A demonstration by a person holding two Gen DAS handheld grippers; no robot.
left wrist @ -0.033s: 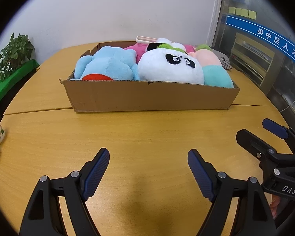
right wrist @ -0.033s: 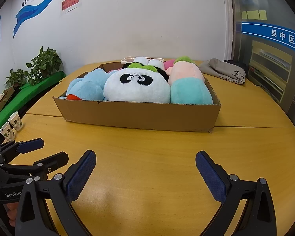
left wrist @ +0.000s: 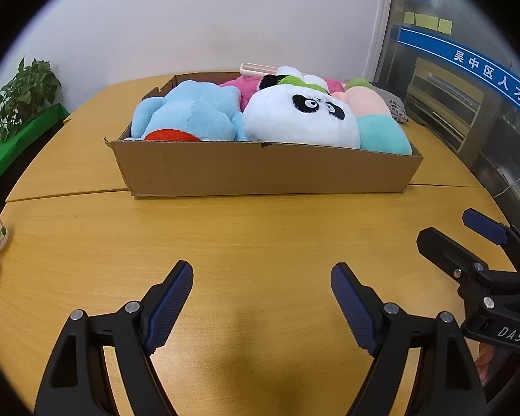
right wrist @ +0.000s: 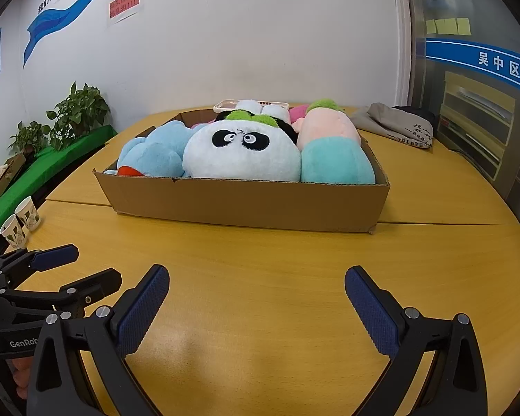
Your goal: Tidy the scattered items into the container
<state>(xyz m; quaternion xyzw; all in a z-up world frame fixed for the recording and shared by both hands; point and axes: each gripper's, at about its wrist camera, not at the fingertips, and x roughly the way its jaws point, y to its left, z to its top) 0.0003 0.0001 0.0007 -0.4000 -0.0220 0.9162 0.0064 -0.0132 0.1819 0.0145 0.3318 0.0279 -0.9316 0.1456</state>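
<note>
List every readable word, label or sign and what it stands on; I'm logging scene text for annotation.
"DAS": on the right tongs' black body.
"GenRob", cut off: on the left tongs' body.
"吴中区人才", cut off: on the blue band across the glass.
Red notice, blue wall slogan, grey bag's print: too blurred to read.

An office: wall banner (right wrist: 55,17), sticky notes (right wrist: 449,26), glass partition signage (right wrist: 495,64) (Chinese lettering), potted plants (right wrist: 76,114).
</note>
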